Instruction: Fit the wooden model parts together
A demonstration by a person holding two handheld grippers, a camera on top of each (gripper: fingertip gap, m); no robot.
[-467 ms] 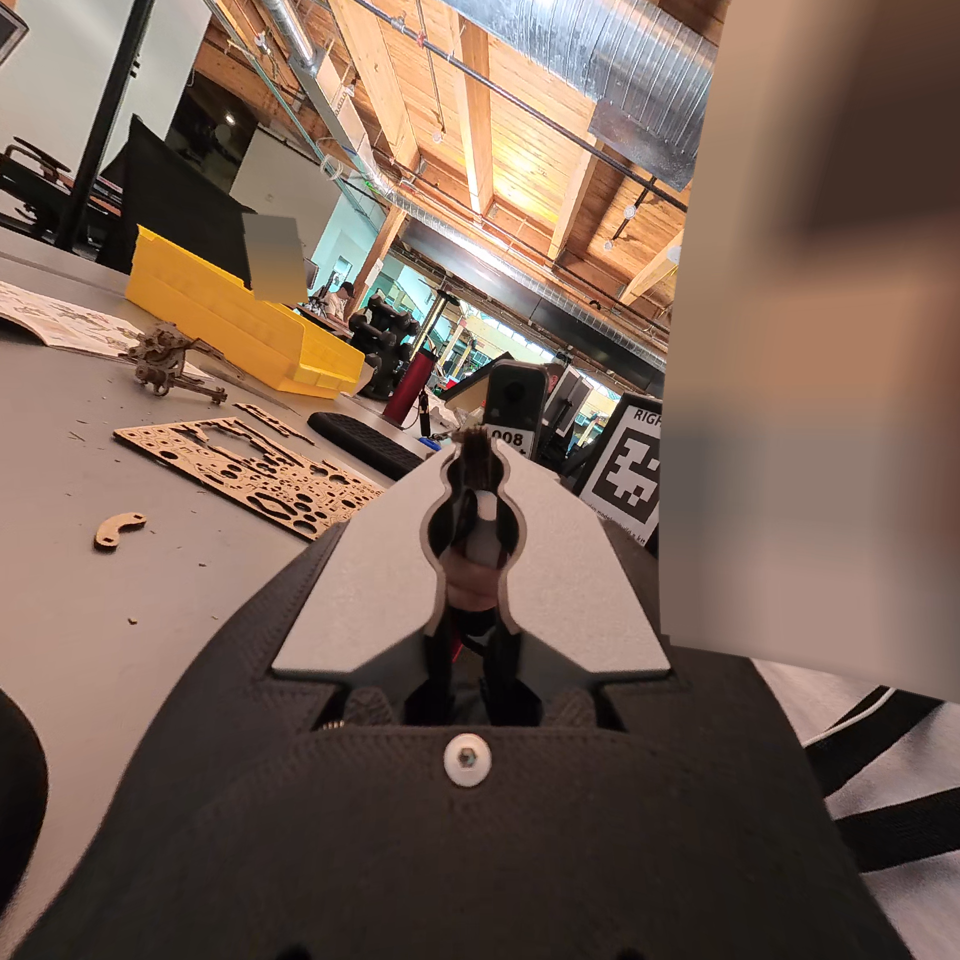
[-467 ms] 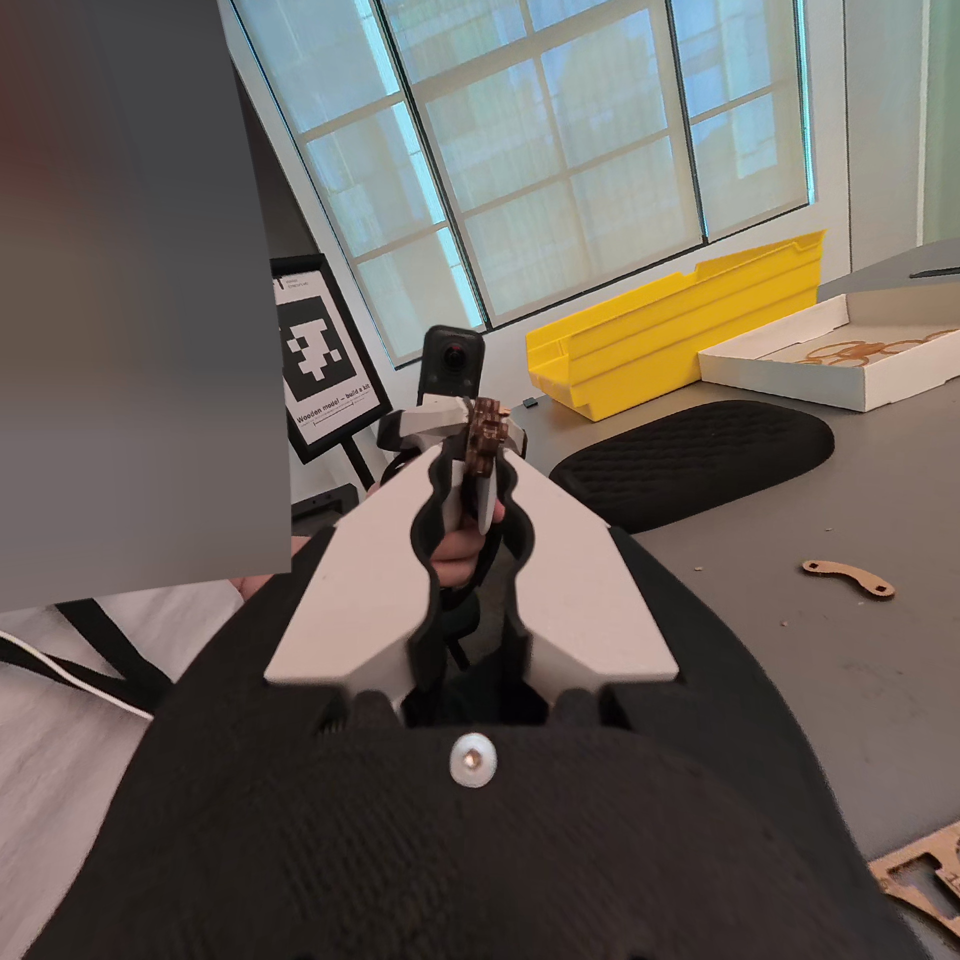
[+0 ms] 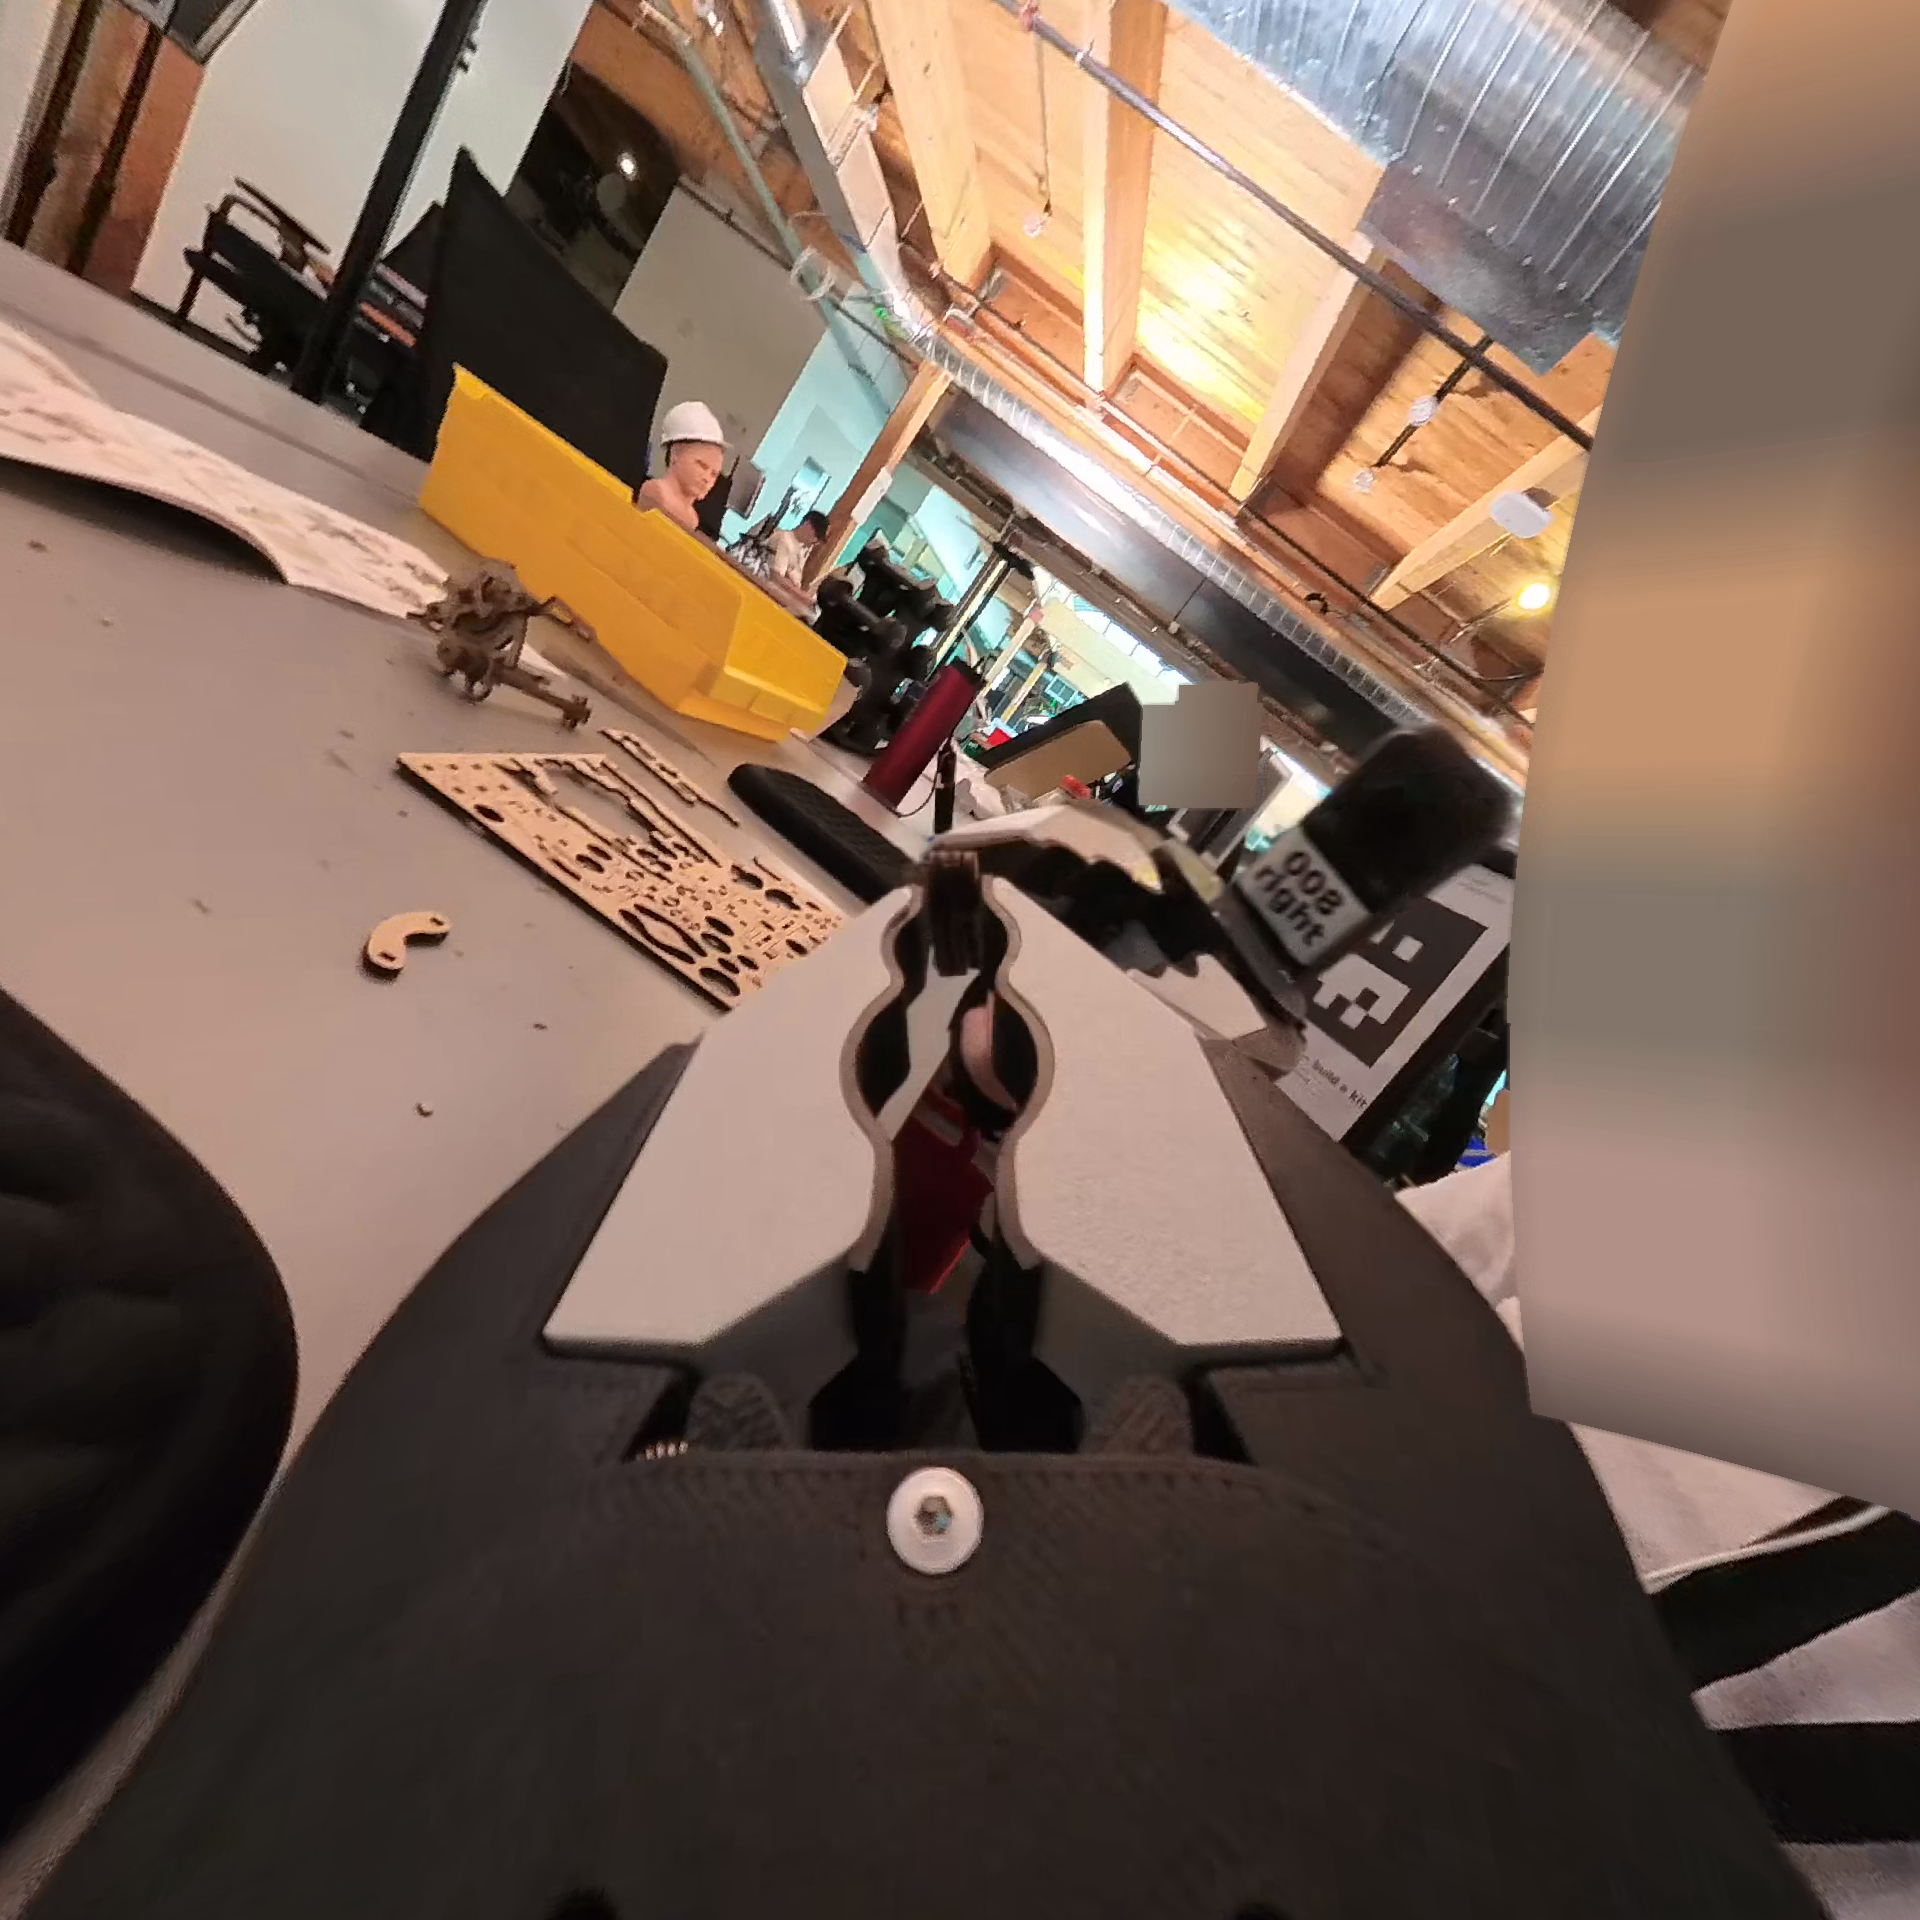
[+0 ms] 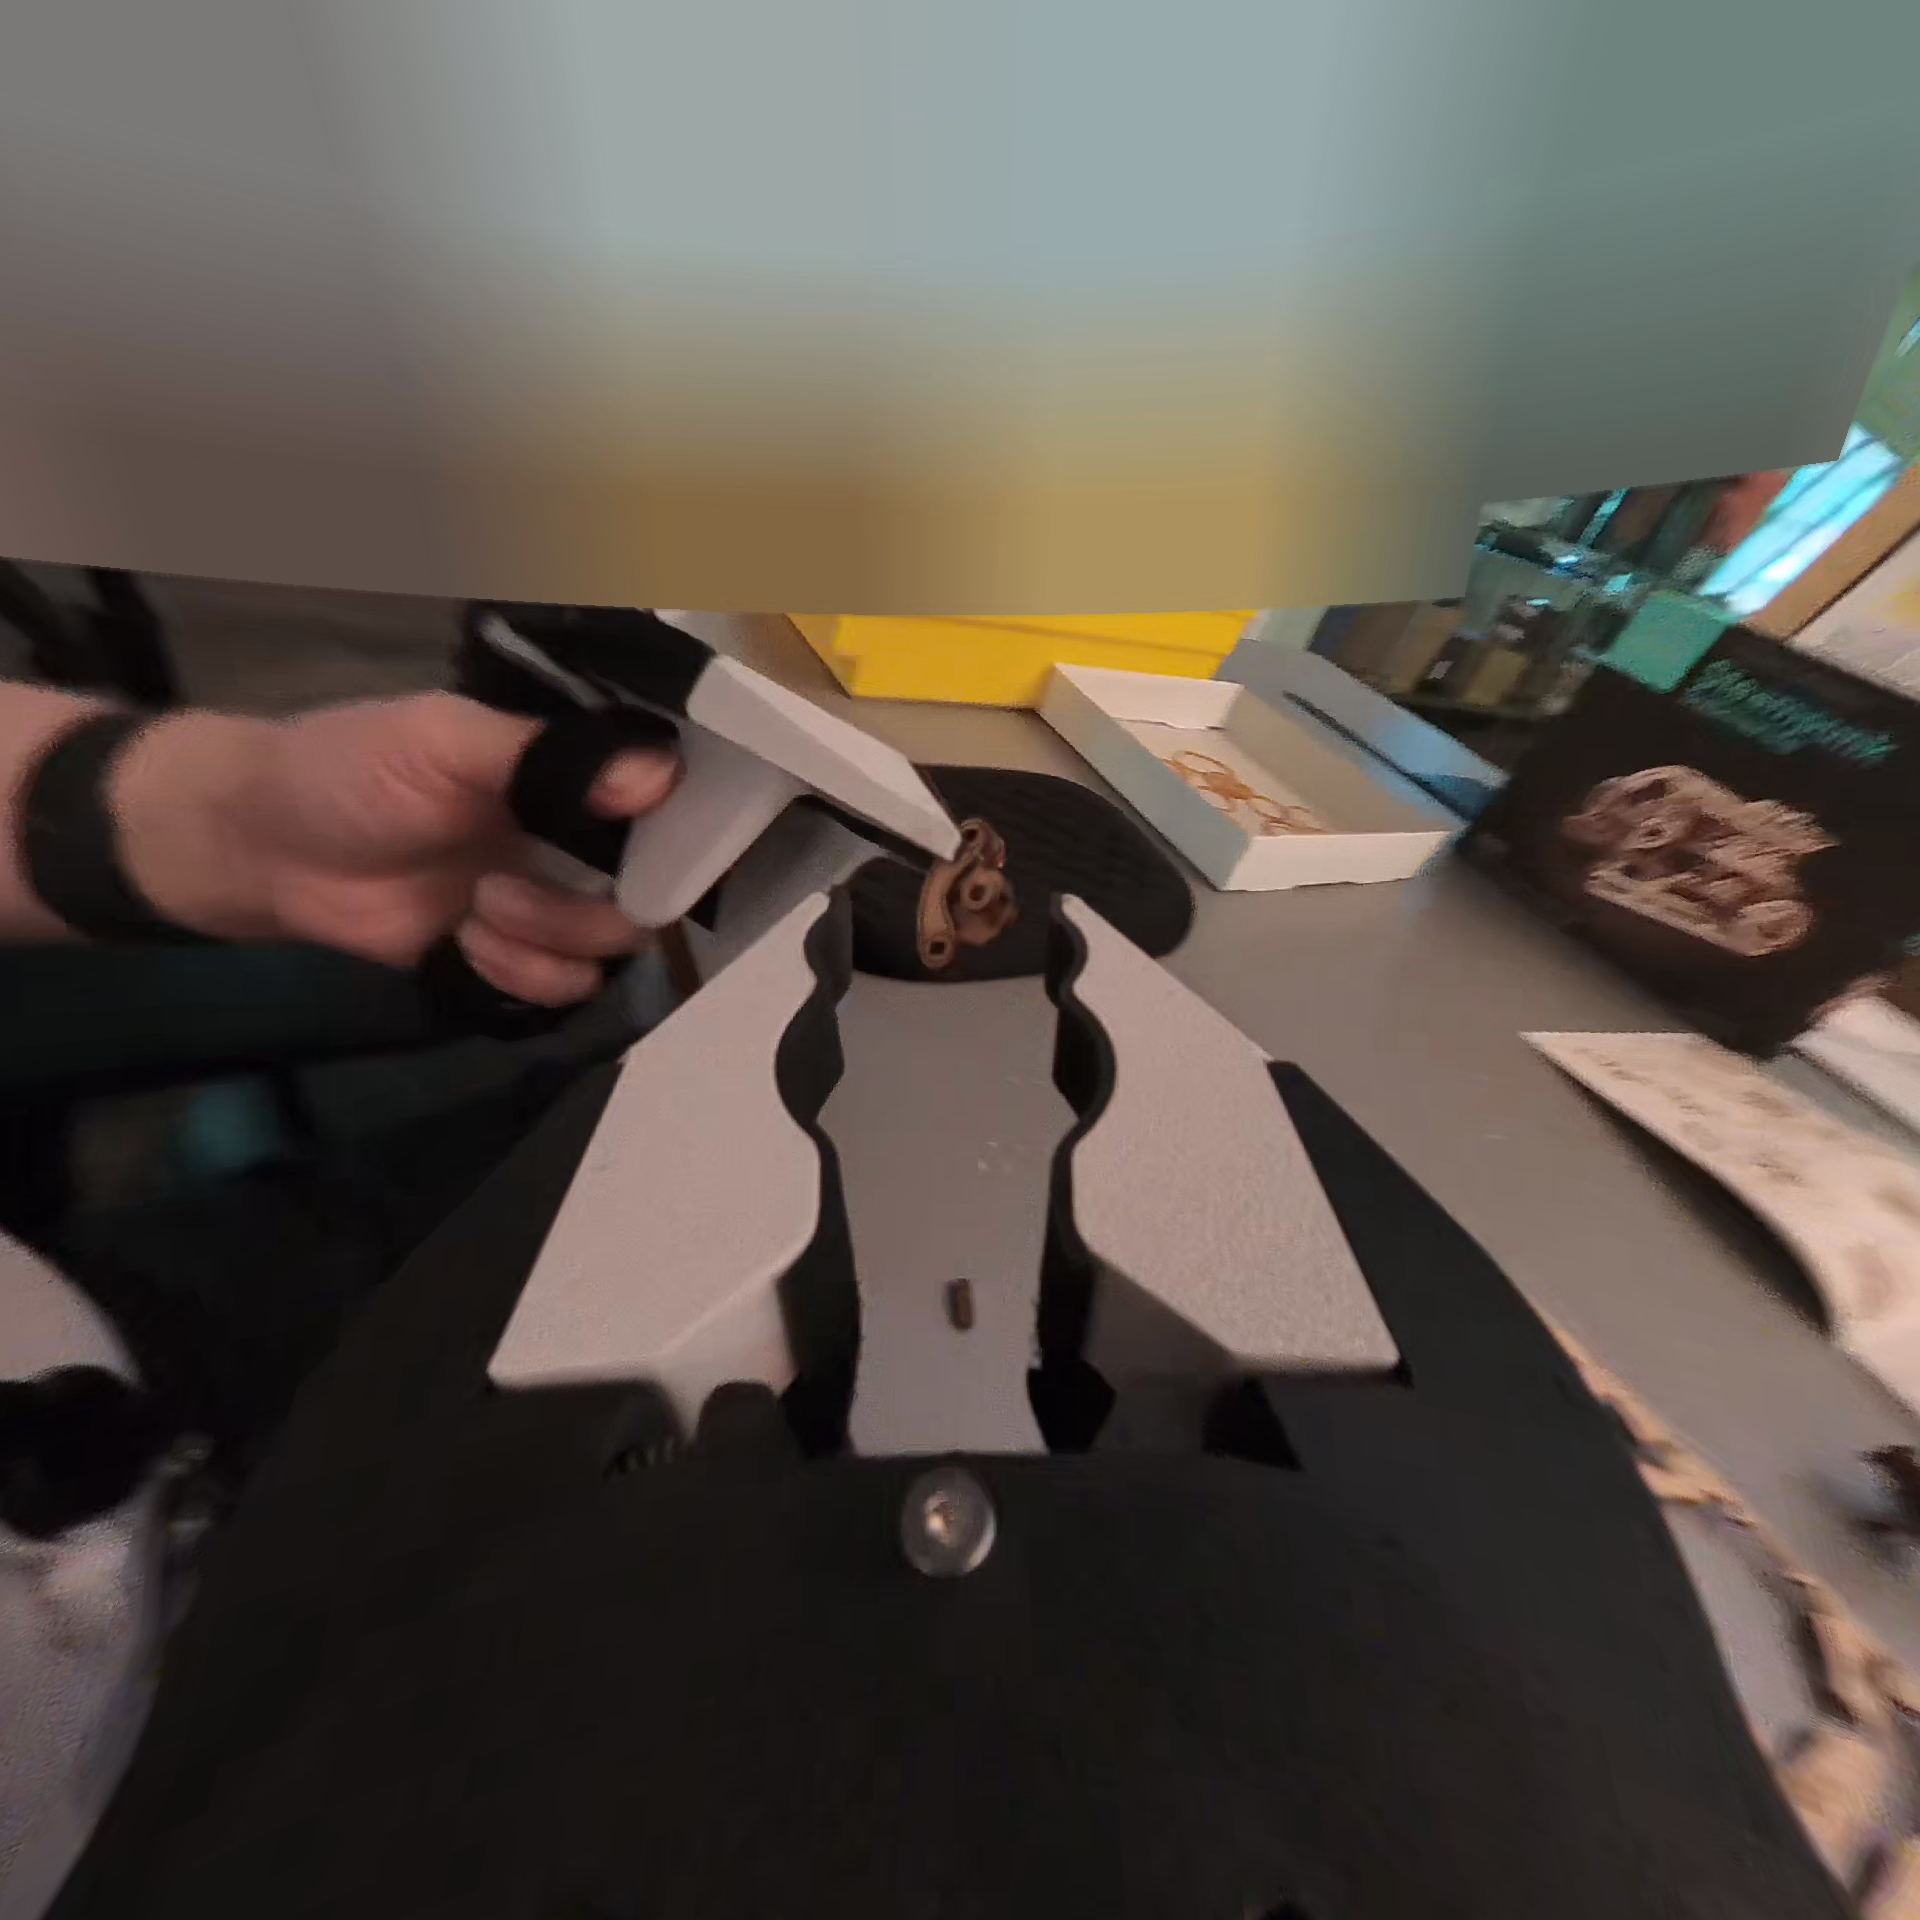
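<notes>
My left gripper (image 3: 951, 883) is shut on a small dark wooden part (image 3: 951, 914), seen edge-on at its tips. In the right wrist view the same gripper (image 4: 940, 847), held by a hand, comes in from the left with the small wooden assembly (image 4: 966, 894) at its tip. My right gripper (image 4: 948, 914) is open and empty, and the assembly hangs just beyond the gap between its tips. One of its fingers (image 3: 1060, 831) shows right behind the held part. A partly built wooden model (image 3: 488, 634) stands on the grey table (image 3: 208, 831).
A punched wooden sheet (image 3: 623, 862) and a small curved piece (image 3: 405, 940) lie on the table. A yellow bin (image 3: 623, 582) and a black pad (image 3: 821, 831) are behind. A white box (image 4: 1226, 769), a dark picture box (image 4: 1704, 842), instruction sheets (image 4: 1766, 1164) and a small pin (image 4: 958, 1301) are also in view. The grippers are tip to tip, or close to it. From either gripper's tips it is about 30 centimeters to the partly built wooden model (image 3: 488, 634).
My right gripper has opened, let go of the wooden part and swung away toward the table. My left gripper keeps hold of it and has tilted.
</notes>
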